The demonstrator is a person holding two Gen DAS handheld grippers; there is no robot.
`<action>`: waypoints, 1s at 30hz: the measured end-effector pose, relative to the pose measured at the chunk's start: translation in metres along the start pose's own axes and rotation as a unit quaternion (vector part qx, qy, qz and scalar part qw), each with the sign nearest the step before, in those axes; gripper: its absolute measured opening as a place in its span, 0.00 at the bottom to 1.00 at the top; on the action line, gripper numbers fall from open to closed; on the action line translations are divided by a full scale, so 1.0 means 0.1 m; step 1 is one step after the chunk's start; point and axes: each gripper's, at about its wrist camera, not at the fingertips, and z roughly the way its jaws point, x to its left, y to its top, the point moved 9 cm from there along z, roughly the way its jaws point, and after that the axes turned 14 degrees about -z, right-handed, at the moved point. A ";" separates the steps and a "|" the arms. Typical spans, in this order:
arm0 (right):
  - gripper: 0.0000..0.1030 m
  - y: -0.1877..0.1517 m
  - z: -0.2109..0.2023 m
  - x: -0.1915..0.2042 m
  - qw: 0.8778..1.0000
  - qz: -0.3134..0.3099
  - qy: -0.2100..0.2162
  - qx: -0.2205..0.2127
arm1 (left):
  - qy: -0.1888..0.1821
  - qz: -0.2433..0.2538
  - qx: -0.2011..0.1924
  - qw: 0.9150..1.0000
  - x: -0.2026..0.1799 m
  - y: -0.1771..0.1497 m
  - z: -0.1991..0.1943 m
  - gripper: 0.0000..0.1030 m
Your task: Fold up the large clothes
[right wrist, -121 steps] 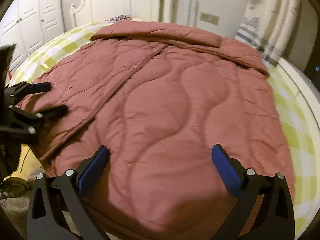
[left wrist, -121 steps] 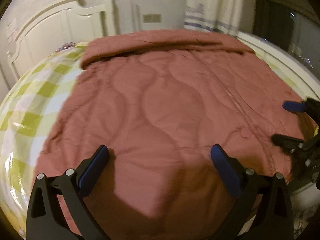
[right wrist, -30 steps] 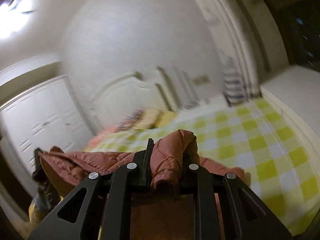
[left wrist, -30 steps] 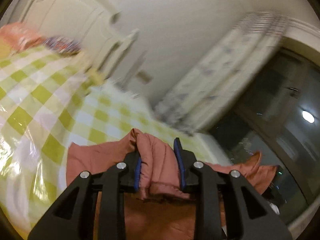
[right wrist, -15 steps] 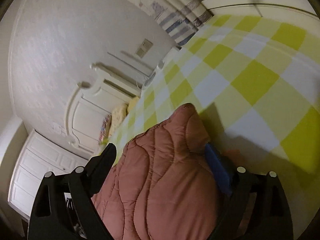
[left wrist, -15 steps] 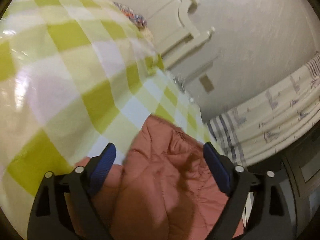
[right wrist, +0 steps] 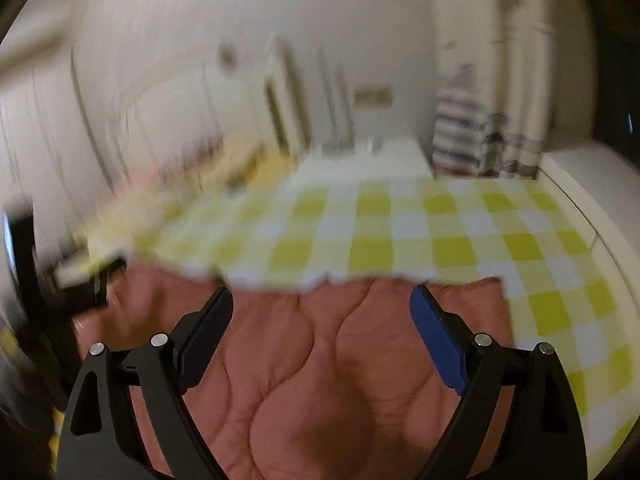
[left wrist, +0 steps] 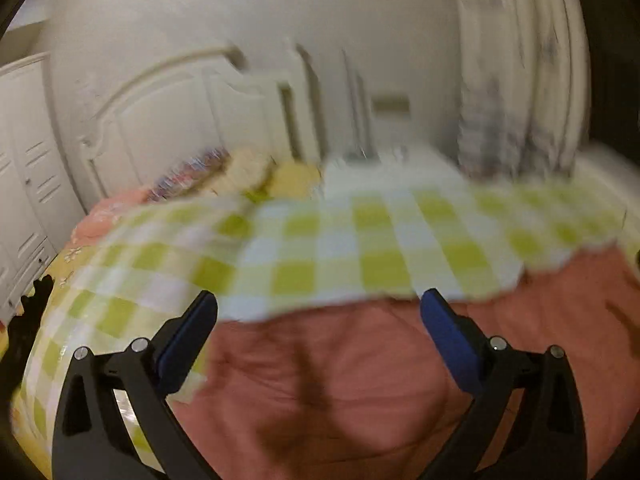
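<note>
A reddish-brown quilted coat lies doubled over on the near part of the bed, its far edge running across the checked sheet. My left gripper hovers over that edge with its jaws opening wide; the coat lies below them and the blue pads do not press on it. In the right wrist view the coat fills the bottom. My right gripper stands open above it and grips nothing. Both views are blurred by motion.
The bed's green-and-white checked sheet lies bare beyond the coat. Pillows rest by the white headboard. A striped curtain hangs at the back right, a white wardrobe stands left. A dark blurred shape sits left of the coat.
A second ago both grippers were shut on raised folds of the coat. They let go half a second ago and have since drawn back; the coat now lies folded on the near bed.
</note>
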 end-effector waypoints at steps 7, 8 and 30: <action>0.90 -0.60 0.73 0.12 0.994 -0.040 -0.039 0.097 | -0.016 -0.074 0.120 0.990 0.26 -0.51 0.65 0.98; 0.90 -0.61 0.73 0.12 0.994 -0.040 -0.039 0.098 | -0.014 -0.070 0.122 0.990 0.26 -0.54 0.65 0.98; 0.95 -0.36 0.64 0.98 0.985 -0.139 -0.019 0.100 | 0.023 -0.038 0.116 0.992 0.15 -0.52 0.72 0.98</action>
